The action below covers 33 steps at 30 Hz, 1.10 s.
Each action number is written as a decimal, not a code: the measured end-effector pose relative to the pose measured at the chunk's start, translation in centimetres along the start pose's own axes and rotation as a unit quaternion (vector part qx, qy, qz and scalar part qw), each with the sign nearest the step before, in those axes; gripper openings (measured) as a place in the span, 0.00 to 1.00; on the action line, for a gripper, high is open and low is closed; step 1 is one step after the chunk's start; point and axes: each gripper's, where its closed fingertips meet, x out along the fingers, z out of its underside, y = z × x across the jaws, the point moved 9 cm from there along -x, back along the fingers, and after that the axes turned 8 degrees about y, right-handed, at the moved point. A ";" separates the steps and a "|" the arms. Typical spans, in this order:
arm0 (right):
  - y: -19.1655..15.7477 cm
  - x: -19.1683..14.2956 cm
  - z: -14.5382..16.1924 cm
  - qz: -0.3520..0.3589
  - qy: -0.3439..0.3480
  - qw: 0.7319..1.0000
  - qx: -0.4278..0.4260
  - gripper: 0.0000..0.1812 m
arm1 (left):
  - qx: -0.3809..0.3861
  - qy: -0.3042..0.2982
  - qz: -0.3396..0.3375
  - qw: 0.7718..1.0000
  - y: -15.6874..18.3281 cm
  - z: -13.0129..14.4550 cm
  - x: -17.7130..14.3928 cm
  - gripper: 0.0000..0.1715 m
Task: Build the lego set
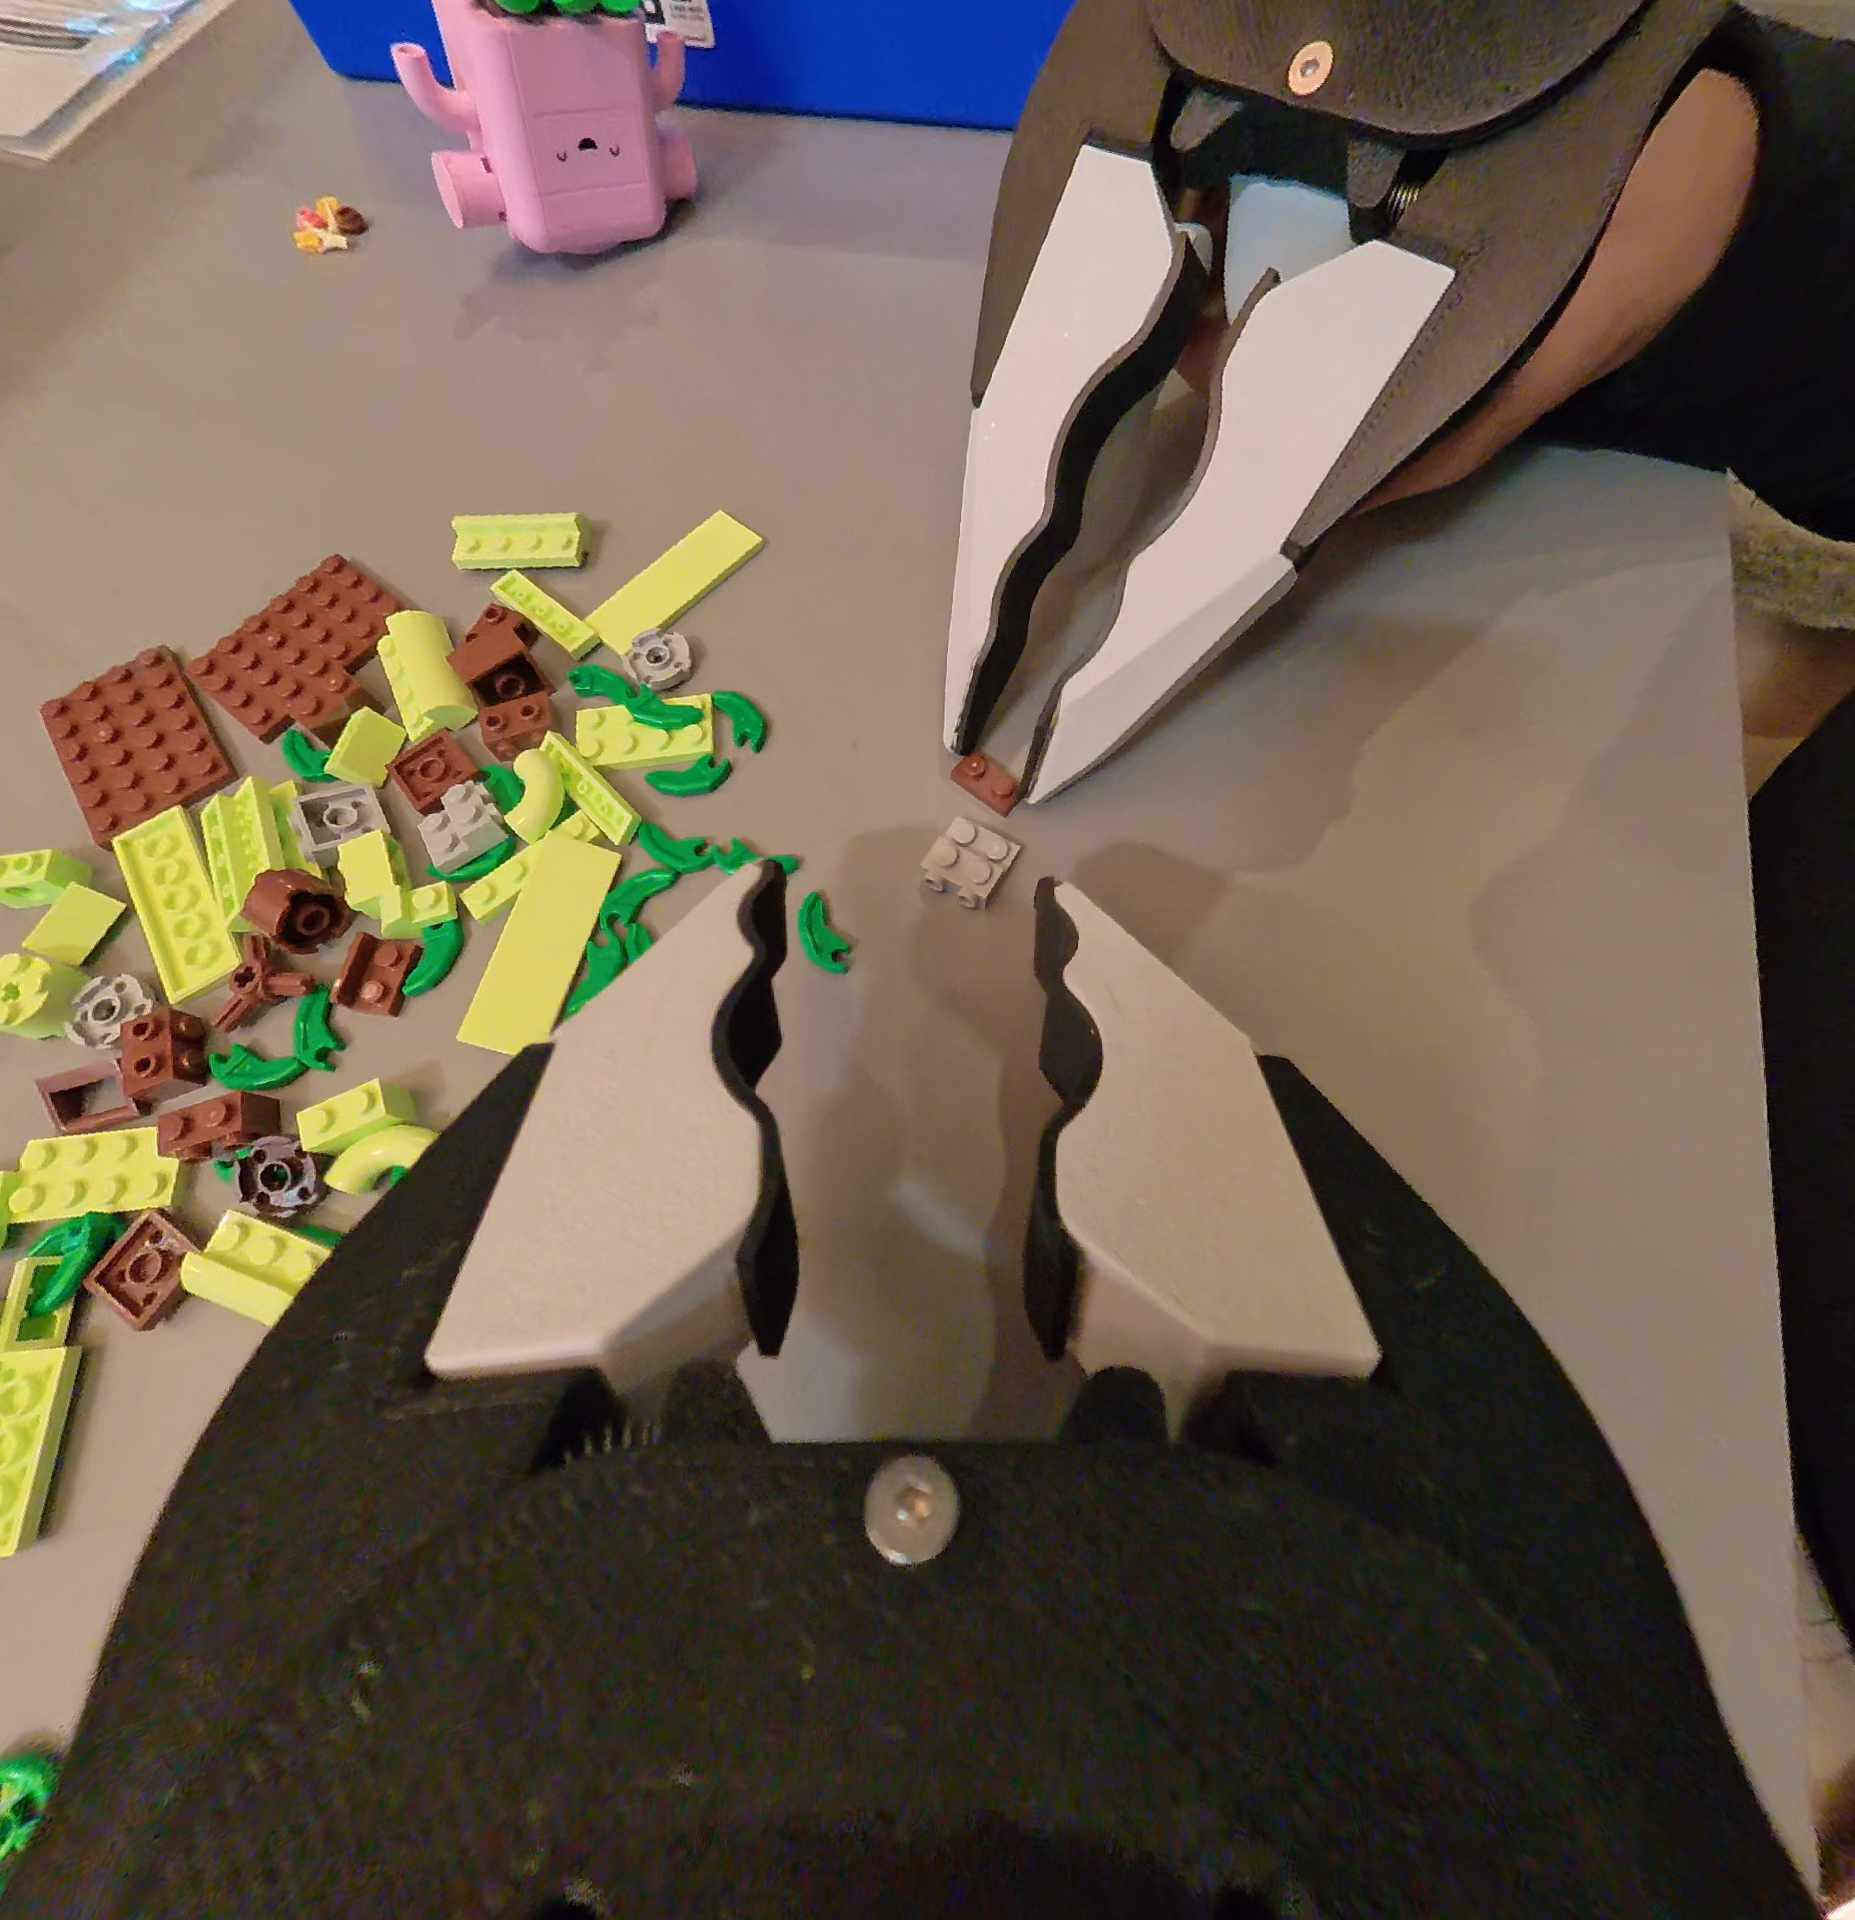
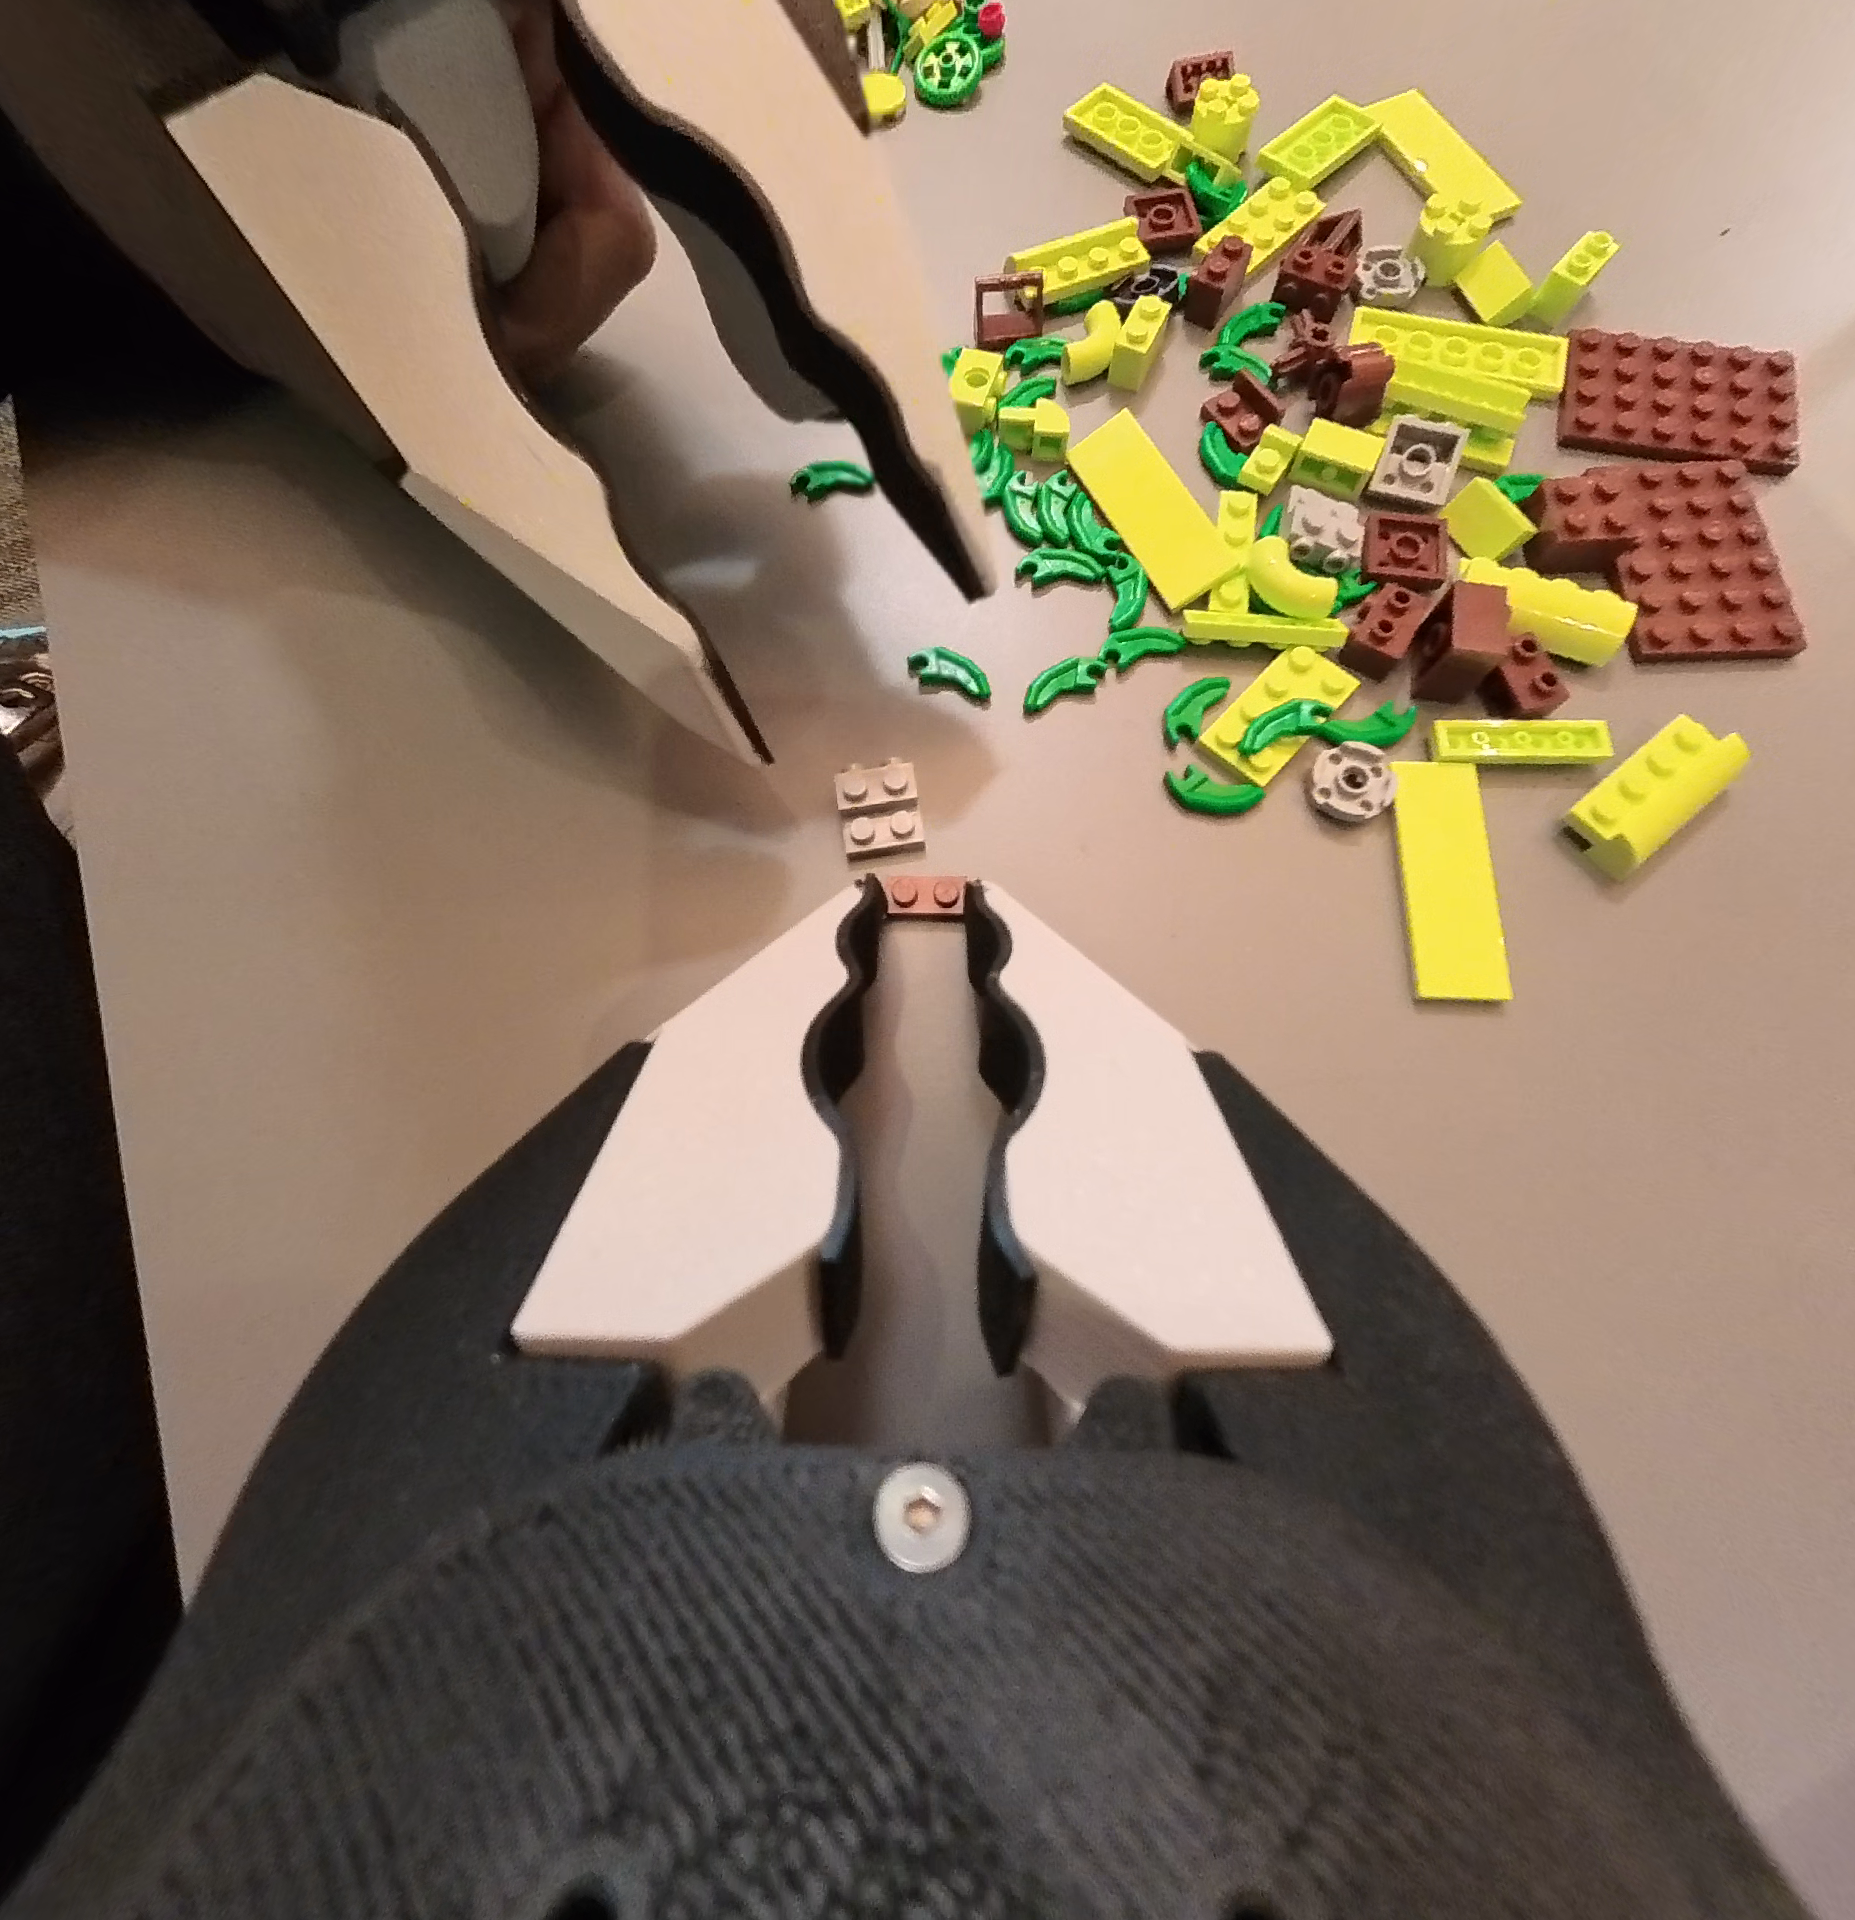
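The left hand-held gripper [image 1: 907, 888] fills the near part of its own view, its fingers spread wide with nothing between them, poised low over the grey bench [image 1: 1422, 935] just short of a small grey plate [image 1: 970, 860] that lies studs-up on its own. Opposite it, the right hand-held gripper [image 2: 925, 891] has its tips pinched on a small brown plate [image 2: 925, 896], holding it by its two short ends, close to the grey plate but apparently not yet touching it. To one side sits the loose pile of lime, brown and green pieces [image 1: 310, 894], including two large brown baseplates [image 1: 133, 738], well apart from the two small plates. A finished pink figure [image 1: 564, 125] stands at the far edge by a blue bin [image 1: 850, 62]. Both small plates are light, rigid and smooth, so the grey one will likely skid on the bench under any sideways push; the left tool would do best to clamp it across two opposite flat edges, low down, leaving the studs clear. The brown plate is thin, so its grip looks shallow and it could twist when pressed down.
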 end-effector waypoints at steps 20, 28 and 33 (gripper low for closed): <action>-0.2 0.3 -0.1 -0.003 -0.008 1.000 -0.004 0.07 | -0.023 -0.054 0.062 0.996 0.2 0.0 1.8 0.14; -0.5 0.0 -0.5 -0.027 0.021 0.999 -0.011 0.07 | -0.016 -0.057 0.061 0.996 0.3 0.0 1.9 0.09; -0.6 0.0 -0.6 -0.050 0.022 0.998 -0.007 0.07 | -0.014 -0.057 0.067 0.996 0.4 0.0 1.9 0.09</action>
